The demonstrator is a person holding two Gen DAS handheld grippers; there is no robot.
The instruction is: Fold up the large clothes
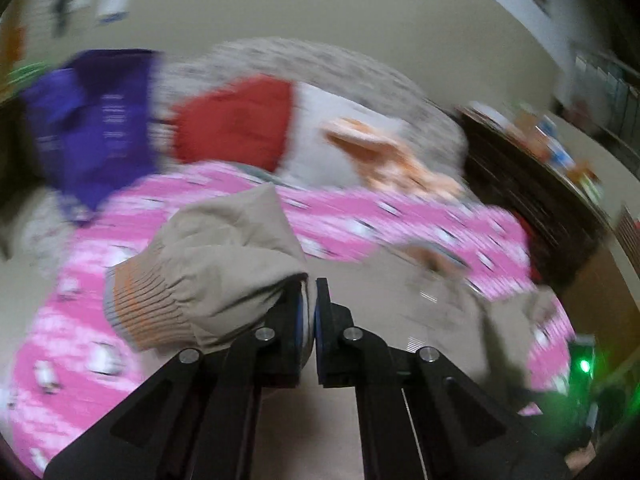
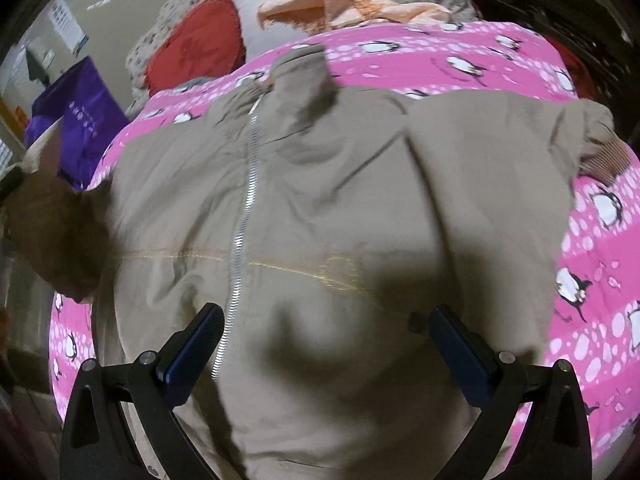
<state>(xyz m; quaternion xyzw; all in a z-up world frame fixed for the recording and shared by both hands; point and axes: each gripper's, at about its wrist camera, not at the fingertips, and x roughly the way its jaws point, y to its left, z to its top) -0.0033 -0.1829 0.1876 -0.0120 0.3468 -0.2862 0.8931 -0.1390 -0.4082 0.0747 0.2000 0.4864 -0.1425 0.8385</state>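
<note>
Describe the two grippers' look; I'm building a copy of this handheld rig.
Both are matte black. The left gripper has angular black linkage arms joined by round silver pivot pins, with blue pads lining the inner faces of its fingers. The right gripper is the same build: black arms, silver pins, dark blue ribbed pads. No cables, markings or sleeves show in either view.

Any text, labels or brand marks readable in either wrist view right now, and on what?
None can be read.
purple bag: pale lettering, too blurred to read.
papers on the wall: print too small to read.
tan jacket: faint yellow stitched mark, no legible letters.
pink blanket: penguin pattern only, no words.
</note>
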